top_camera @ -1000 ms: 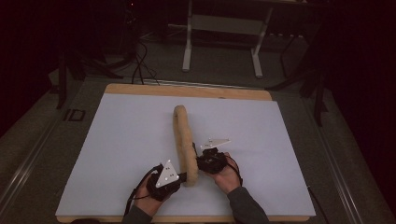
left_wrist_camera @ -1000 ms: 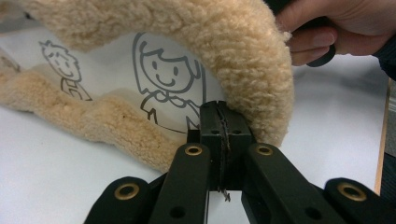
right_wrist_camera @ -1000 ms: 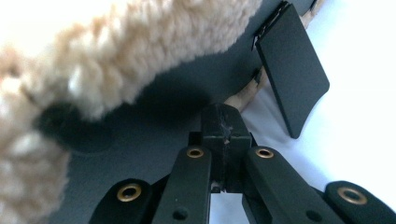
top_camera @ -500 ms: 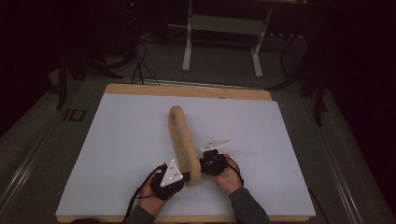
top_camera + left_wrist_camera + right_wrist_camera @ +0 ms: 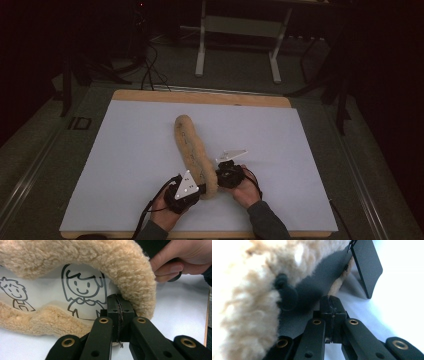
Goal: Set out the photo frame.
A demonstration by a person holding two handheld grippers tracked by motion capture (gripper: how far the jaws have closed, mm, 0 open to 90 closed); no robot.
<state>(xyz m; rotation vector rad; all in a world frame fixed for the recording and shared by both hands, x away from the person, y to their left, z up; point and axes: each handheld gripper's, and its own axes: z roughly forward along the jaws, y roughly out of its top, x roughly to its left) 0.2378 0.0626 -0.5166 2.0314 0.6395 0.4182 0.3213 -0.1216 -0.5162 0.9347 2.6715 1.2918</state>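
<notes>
L claw (image 5: 117, 315) clamped on fleece roll (image 5: 192, 150) edge, R claw (image 5: 331, 312) likewise

Dark room; grey floor (image 5: 235, 65), white metal frame (image 5: 239, 30) beyond.

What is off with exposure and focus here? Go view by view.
High view: room beyond the table nearly black, white mat evenly lit. Left gripper view: sharp on the fleece roll and its cartoon print. Right gripper view: fleece blown out at left, soft, its underside in deep shadow.
</notes>
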